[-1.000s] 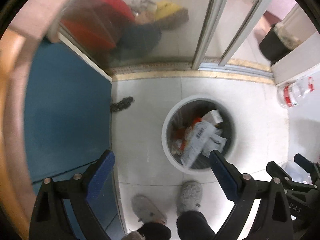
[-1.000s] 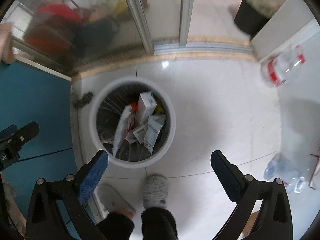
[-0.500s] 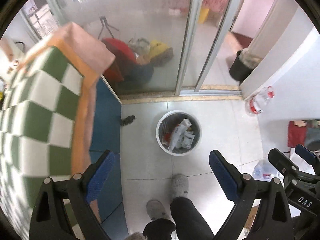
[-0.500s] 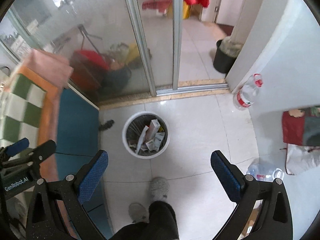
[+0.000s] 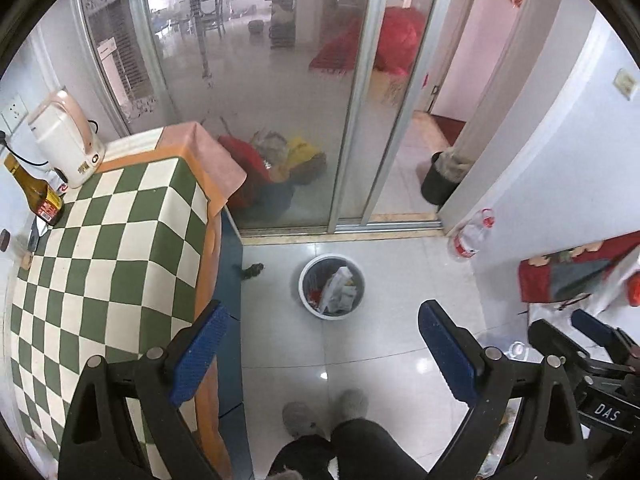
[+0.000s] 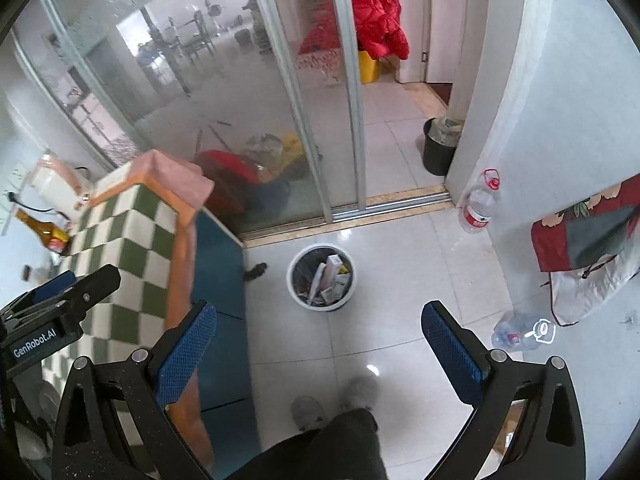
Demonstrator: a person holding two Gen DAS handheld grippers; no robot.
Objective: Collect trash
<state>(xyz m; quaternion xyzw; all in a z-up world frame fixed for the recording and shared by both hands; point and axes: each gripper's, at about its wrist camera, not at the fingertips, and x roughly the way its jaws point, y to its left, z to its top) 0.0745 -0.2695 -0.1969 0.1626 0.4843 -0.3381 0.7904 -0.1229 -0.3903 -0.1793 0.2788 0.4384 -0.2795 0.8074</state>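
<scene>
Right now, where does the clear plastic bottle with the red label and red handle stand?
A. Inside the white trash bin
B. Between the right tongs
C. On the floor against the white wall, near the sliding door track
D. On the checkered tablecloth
C: in the right wrist view the clear plastic bottle stands upright on the floor against the white wall, well apart from the white trash bin and from the open right tongs.

- A lived-in home, at the edge of a kitchen or dining corner.
- Left of the frame: green-and-white checked tablecloth (image 5: 100,256) with a pale electric kettle (image 5: 64,140) and brown glass bottle (image 5: 38,196).
- Upper centre: frosted sliding glass door (image 5: 256,92).
- Bottom centre: grey fluffy slippers (image 5: 324,410) on glossy white floor tiles (image 5: 384,360).
</scene>
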